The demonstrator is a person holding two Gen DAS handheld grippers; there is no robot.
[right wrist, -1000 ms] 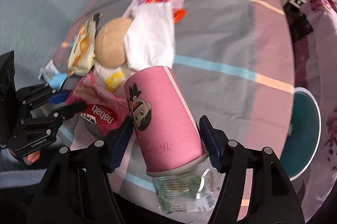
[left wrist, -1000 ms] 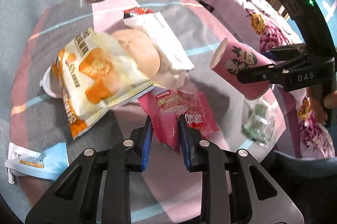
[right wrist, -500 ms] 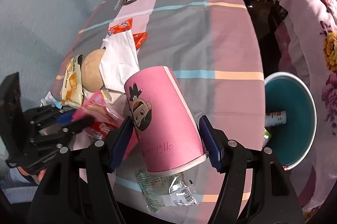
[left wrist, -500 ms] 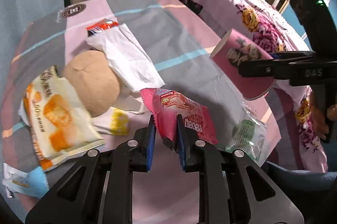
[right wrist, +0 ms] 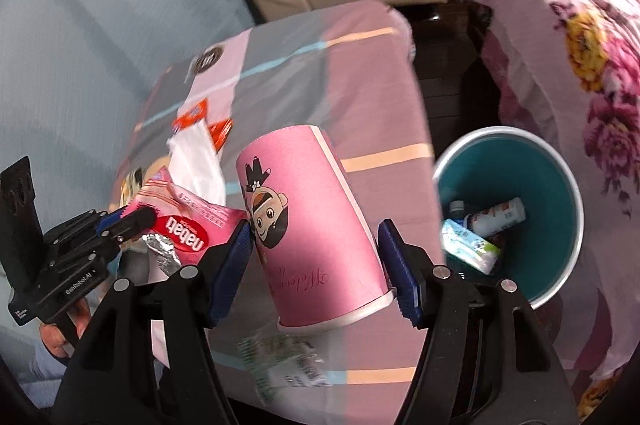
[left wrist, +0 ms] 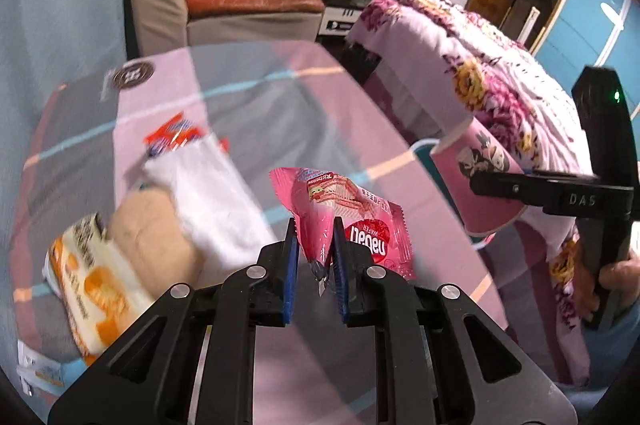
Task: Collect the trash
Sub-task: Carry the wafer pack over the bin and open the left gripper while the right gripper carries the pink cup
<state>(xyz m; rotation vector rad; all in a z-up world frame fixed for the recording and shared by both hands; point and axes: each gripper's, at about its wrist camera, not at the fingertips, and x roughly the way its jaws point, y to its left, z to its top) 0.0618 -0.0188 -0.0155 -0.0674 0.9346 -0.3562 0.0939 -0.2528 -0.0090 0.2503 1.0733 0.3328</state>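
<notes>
Right wrist: R gripper pinches cup, L gripper closing on wafer pack; bin partly filled, I've several wrappers left on bench.

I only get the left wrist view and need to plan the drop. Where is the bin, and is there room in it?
Observer: The teal bin stands on the floor beside the table, between it and the flowered bedspread.
Operator: Anything inside?
Observer: A small bottle and a white-and-blue packet lie at the bottom; most of the bin looks free.
Operator: Any trash I can't see?
Observer: A clear green-printed wrapper lies at the table's near edge, below the pink cup held in the right hand-held gripper.
</notes>
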